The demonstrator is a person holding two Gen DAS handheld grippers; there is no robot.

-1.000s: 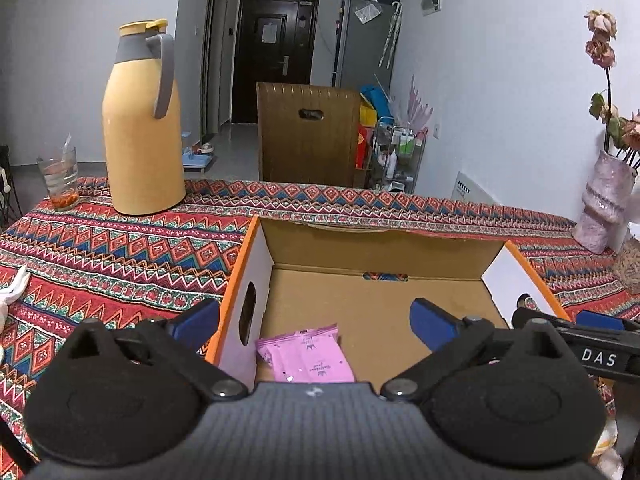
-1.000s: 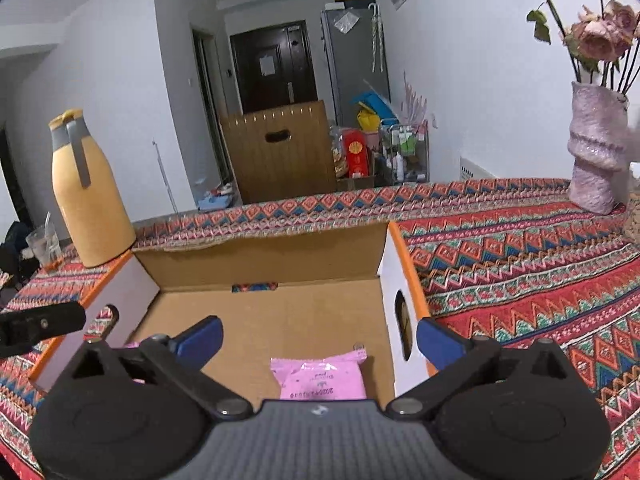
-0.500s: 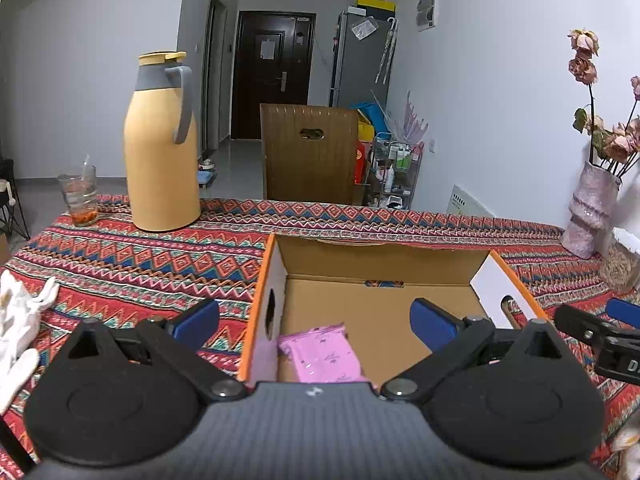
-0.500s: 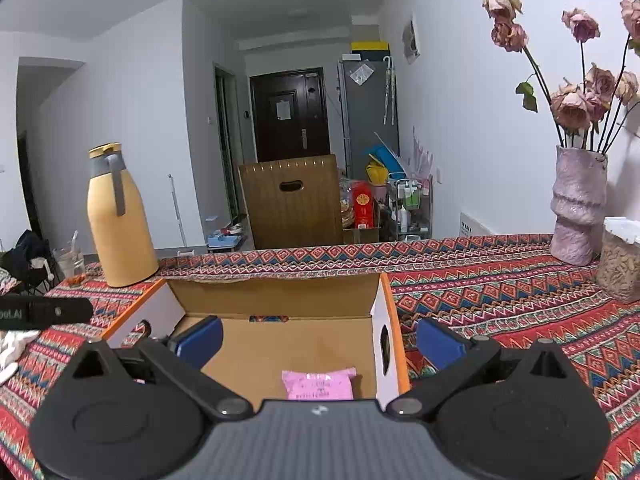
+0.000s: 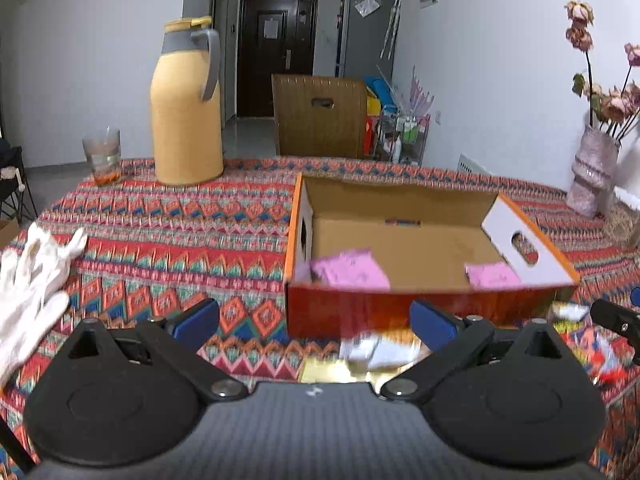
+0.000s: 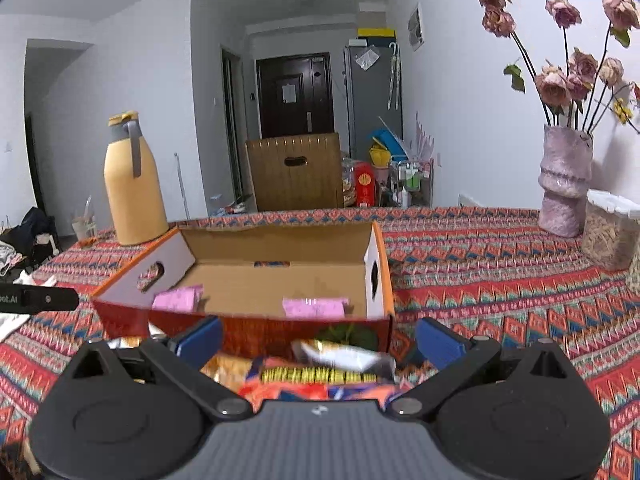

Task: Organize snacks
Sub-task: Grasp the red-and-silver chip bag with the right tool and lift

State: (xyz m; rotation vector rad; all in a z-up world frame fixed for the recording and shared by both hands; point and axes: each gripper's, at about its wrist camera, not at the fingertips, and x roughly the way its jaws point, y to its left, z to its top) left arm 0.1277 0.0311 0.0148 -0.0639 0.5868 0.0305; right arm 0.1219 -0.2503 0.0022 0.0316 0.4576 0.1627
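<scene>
Snack packets (image 6: pixel 320 376) between right tongs (image 6: pixel 318 338)

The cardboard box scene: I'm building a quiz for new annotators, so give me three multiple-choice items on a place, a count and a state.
1. Where does the yellow thermos stand?
A. inside the box
B. on the tablecloth, left of and beyond the box
C. on the floor

2. How many pink packets lie in the cardboard box?
A. none
B. two
C. five

3. How is the left claw?
A. open, holding nothing
B. shut on a packet
C. shut on a glove

Answers:
1 B, it rests on the patterned cloth near the glass.
2 B, one lies at each near corner.
3 A, the blue pads stand wide apart.
</scene>
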